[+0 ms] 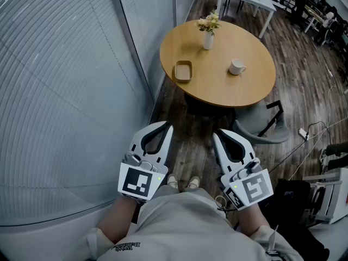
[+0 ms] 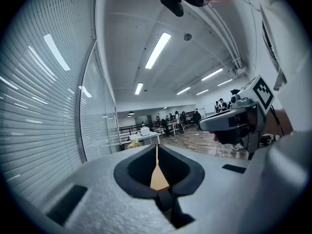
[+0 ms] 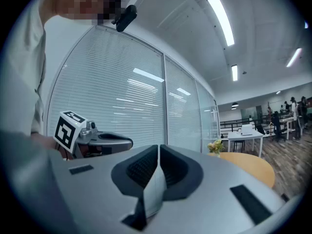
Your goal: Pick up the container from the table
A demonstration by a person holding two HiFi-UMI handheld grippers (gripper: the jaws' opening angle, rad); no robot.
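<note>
The container (image 1: 183,70), a small tan rectangular dish, lies on the left side of a round wooden table (image 1: 217,88) some way ahead of me. My left gripper (image 1: 167,126) and right gripper (image 1: 216,133) are held level close to my body, well short of the table. Both are shut with nothing between the jaws. In the left gripper view the left gripper (image 2: 156,147) has its pads together, and the right gripper (image 2: 234,121) shows beside it. The right gripper (image 3: 158,147) points toward the table (image 3: 251,164).
A white mug (image 1: 236,67) and a vase of flowers (image 1: 208,37) also stand on the table. A grey chair (image 1: 261,128) sits at its near right edge. A glass wall with blinds (image 1: 65,91) runs along the left. Cables and equipment (image 1: 321,145) lie on the floor at right.
</note>
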